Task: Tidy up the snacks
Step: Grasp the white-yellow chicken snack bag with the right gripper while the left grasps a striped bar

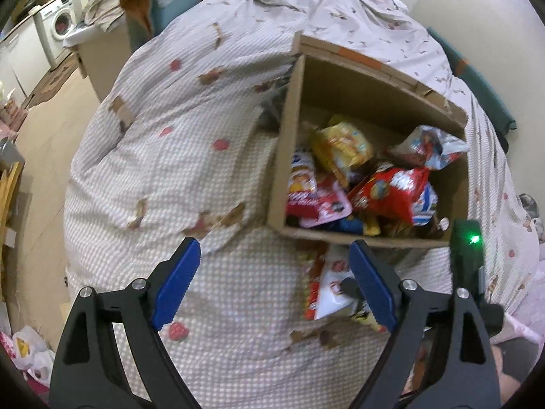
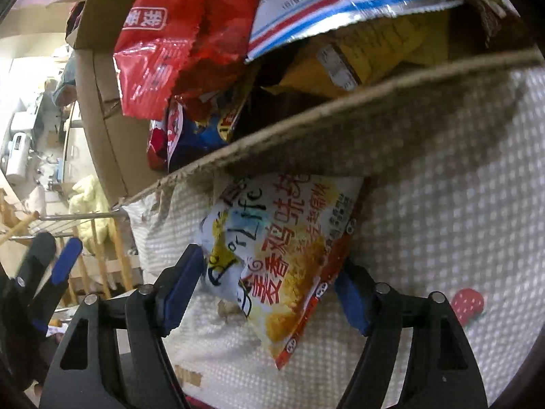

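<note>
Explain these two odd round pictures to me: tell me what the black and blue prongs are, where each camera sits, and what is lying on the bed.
A person holds a two-finger tool in each hand, and a fisheye camera on each looks along its fingers. The left tool is open over a patterned bedspread, holding nothing. Beyond it stands a cardboard box full of snack bags. The right tool is open around a white and orange snack packet lying on the bedspread in front of the box; its pads are not yet pressing on it.

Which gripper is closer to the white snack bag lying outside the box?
Right. The right gripper has its open jaws on either side of the white snack bag. The left gripper hangs over the quilt beside it.
</note>
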